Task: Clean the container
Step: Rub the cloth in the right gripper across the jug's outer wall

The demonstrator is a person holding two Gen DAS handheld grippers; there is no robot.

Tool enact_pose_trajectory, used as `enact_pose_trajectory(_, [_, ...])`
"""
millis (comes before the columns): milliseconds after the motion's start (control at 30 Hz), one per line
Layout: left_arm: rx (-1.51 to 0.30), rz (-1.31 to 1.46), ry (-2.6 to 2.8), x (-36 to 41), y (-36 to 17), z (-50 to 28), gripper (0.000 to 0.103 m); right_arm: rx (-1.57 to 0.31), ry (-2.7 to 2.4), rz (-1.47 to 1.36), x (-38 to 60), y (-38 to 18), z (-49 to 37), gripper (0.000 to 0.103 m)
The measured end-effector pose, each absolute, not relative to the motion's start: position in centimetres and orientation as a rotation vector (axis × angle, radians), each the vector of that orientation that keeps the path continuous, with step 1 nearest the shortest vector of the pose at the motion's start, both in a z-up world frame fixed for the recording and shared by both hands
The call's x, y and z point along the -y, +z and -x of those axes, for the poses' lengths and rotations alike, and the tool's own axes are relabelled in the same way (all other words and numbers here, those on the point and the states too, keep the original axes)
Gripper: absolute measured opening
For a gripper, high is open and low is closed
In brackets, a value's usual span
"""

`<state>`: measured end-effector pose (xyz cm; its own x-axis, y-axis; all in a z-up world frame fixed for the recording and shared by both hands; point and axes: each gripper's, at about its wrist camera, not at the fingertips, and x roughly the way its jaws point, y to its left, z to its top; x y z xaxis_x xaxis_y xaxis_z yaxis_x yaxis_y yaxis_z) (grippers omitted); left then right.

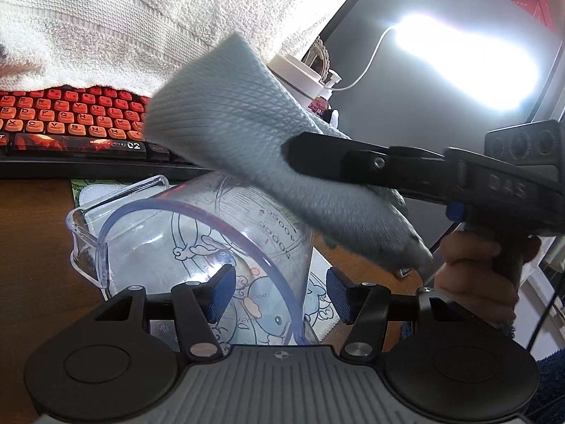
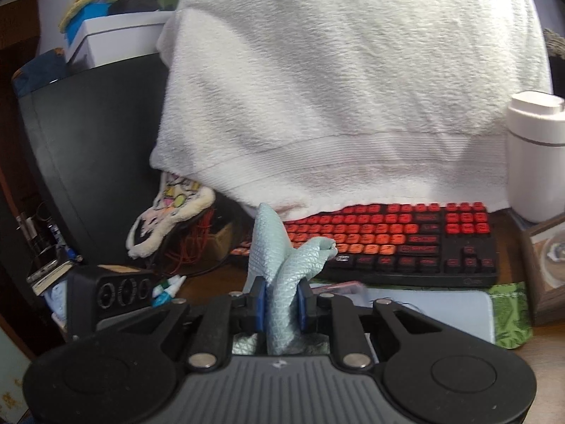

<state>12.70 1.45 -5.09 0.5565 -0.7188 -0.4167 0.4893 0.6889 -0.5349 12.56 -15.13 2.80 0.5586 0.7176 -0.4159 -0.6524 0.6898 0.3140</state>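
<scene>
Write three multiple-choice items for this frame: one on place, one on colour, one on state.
1. Where does the clear jug lie?
A. on its side between the left tongs' fingers
B. upright on the keyboard
C. under the white towel

2. What colour is the cloth?
A. red
B. pale blue-grey
C. black

3. How are the right tongs?
A. wide open
B. shut on the cloth
C. out of view

Answers:
1 A, its open rim faces the left wrist camera, between the blue pads.
2 B, seen in both views.
3 B, both pads press the cloth.
</scene>
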Motion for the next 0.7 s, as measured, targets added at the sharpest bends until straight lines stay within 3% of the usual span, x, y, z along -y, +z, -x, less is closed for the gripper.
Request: enact_pose_trajectory(700, [-0.66,0.384,-0.734,-1.9,-4.9,-13.0,0.056,-0.564,0.818,-0.143,14.8,2.8,-12.7,0.017])
